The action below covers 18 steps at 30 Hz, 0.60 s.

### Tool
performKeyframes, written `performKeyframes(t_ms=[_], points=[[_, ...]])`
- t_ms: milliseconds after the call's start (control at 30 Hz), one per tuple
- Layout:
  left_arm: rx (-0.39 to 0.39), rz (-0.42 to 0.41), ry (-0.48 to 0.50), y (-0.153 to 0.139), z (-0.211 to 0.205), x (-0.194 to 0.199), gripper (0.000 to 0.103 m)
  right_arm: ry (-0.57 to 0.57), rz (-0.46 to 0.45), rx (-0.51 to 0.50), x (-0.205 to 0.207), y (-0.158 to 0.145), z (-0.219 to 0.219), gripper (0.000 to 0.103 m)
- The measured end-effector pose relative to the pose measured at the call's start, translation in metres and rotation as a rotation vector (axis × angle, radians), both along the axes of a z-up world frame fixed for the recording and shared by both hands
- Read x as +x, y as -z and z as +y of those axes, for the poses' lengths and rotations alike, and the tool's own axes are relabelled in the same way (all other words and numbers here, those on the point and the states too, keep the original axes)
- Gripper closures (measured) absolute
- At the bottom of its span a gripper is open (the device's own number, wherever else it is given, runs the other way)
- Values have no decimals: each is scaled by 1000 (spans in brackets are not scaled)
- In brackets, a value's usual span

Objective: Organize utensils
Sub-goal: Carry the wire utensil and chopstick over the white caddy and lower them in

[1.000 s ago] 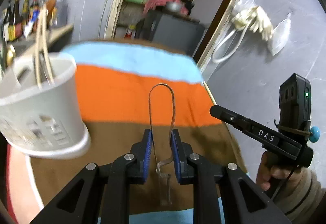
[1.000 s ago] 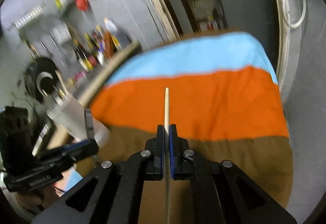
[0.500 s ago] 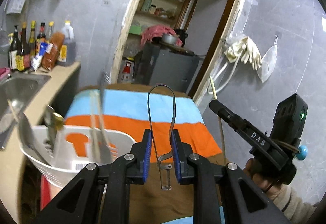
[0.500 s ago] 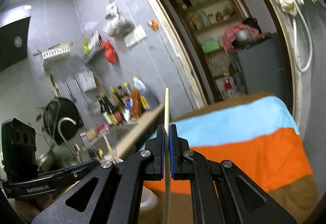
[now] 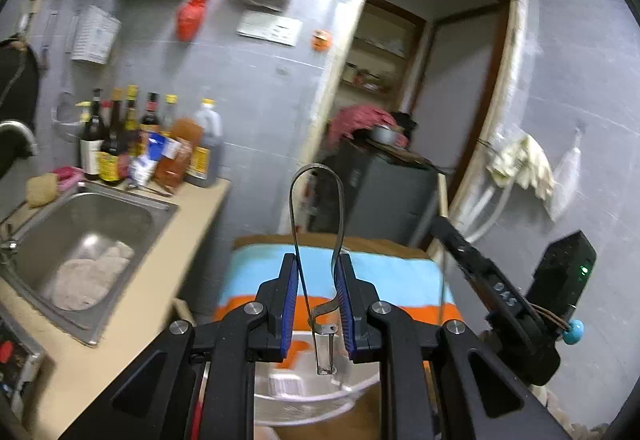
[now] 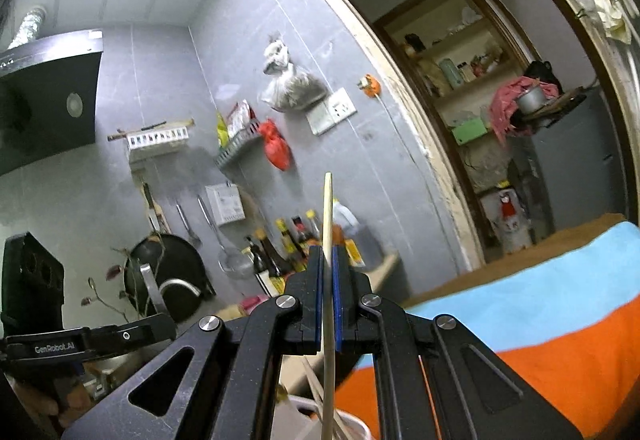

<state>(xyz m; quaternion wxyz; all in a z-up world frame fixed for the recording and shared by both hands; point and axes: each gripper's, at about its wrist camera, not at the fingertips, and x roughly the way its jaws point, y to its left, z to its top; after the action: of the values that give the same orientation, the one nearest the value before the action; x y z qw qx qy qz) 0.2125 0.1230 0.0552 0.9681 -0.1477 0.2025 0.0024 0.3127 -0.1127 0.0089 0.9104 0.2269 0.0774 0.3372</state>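
Left wrist view: the metal tongs [image 5: 318,224] sit clamped in the left tool [image 5: 318,304], loop end pointing up and away, arms squeezed between the blue pads [image 5: 289,304]. Thin springy strip steel — light, smooth, likely to twist or slide if the pinch loosens. The hold is low on the two arms near the latch piece, which looks like the right place: the arms flex there without splaying the loop. Below the tool sits the white utensil basket [image 5: 320,396], on the striped cloth [image 5: 392,276] that covers the tabletop.

Right wrist view: a single wooden chopstick [image 6: 328,240] is pinched in the right tool [image 6: 328,304], pads closed tight on its mid-length, thin end up. Light, stiff, round — probably pivots in the grip if knocked, so a hold near the middle suits it. Its lower end hangs over the same basket [image 6: 352,424], where other sticks already lean.

Both utensils are held above the basket, not yet in it. Further out, on the left: steel sink [image 5: 92,240] and a row of sauce bottles [image 5: 132,136].
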Motion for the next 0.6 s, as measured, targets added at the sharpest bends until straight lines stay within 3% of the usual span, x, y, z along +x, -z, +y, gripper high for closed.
performKeyframes(t_ms=[233, 600], points=[[-39, 39, -91, 23, 38, 5, 85, 19, -1, 14, 14, 15, 24, 98], [-41, 99, -87, 56, 37, 14, 85, 91, 4, -26, 21, 36, 33, 98]])
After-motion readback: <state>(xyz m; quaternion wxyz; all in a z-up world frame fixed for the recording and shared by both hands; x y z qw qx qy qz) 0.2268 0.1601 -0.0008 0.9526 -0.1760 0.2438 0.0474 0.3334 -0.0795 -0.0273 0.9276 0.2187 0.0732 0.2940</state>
